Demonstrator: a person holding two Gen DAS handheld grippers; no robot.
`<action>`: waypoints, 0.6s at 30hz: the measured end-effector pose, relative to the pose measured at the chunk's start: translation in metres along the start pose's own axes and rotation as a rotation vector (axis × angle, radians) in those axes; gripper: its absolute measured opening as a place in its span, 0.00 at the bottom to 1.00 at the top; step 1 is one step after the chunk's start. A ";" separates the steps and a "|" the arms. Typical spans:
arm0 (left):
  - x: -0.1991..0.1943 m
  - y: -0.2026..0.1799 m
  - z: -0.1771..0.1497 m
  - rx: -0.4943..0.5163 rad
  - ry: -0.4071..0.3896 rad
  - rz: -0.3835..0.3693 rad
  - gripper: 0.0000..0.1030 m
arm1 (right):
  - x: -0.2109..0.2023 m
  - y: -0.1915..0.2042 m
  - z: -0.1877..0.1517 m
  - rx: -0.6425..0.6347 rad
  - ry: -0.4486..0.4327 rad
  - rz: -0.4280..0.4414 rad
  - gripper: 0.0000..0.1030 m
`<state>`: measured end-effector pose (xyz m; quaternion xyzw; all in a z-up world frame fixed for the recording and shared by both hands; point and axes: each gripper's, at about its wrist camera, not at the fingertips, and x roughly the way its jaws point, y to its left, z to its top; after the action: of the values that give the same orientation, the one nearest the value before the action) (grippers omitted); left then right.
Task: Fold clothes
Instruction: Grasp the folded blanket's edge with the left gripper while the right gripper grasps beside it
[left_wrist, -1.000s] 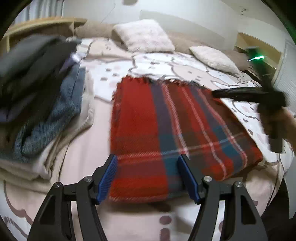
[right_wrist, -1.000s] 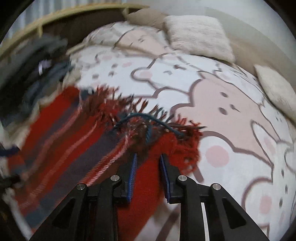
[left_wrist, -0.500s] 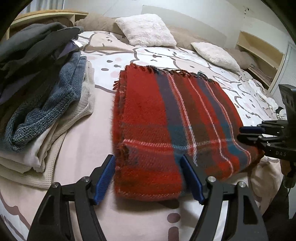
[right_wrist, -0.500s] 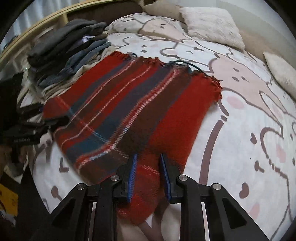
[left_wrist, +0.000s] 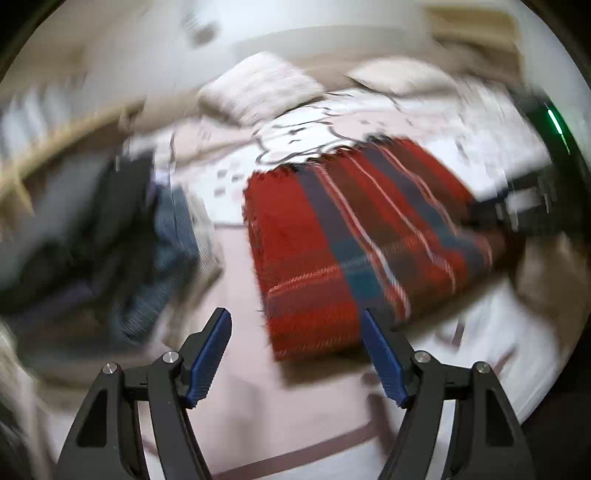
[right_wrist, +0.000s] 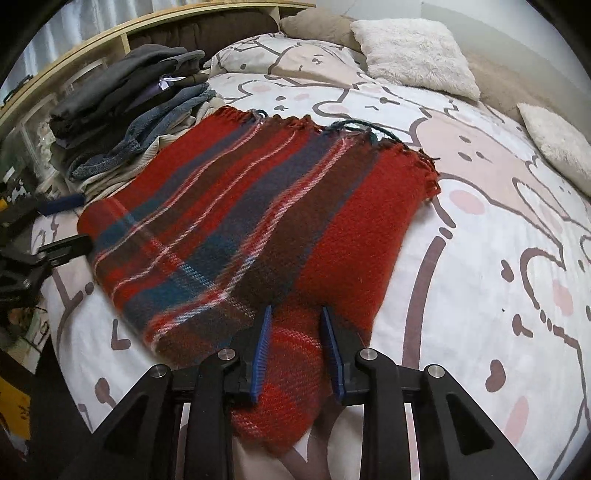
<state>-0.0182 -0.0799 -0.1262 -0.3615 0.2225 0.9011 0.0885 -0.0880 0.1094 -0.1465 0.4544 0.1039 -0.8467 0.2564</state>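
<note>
On bear-print bedspread (right_wrist: 461, 258), red plaid blanket (right_wrist: 258, 221), no legible writing

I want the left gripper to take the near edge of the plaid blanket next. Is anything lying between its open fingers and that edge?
Nothing visible does. The left gripper is open, with only bare bedspread before the plaid blanket. The clothes pile lies off to the side. The picture is blurred.

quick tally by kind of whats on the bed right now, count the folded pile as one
plaid blankets: 1, the red plaid blanket lying flat
cushions: 2, a fluffy white cushion and a second white cushion at the right edge
piles of folded clothes: 1, the clothes pile beside the blanket
total: 4, all on the cartoon-print bedspread
</note>
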 end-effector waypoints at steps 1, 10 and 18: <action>-0.003 -0.007 -0.004 0.073 -0.004 0.021 0.71 | 0.000 0.001 -0.001 -0.009 -0.003 -0.008 0.29; 0.003 -0.073 -0.055 0.726 -0.081 0.258 0.71 | 0.000 0.003 -0.002 -0.019 -0.003 -0.024 0.30; 0.020 -0.077 -0.049 0.870 -0.102 0.275 0.71 | 0.000 0.002 -0.003 -0.001 -0.002 -0.016 0.30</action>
<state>0.0220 -0.0345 -0.1971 -0.2130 0.6212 0.7441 0.1227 -0.0851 0.1092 -0.1477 0.4525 0.1075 -0.8492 0.2500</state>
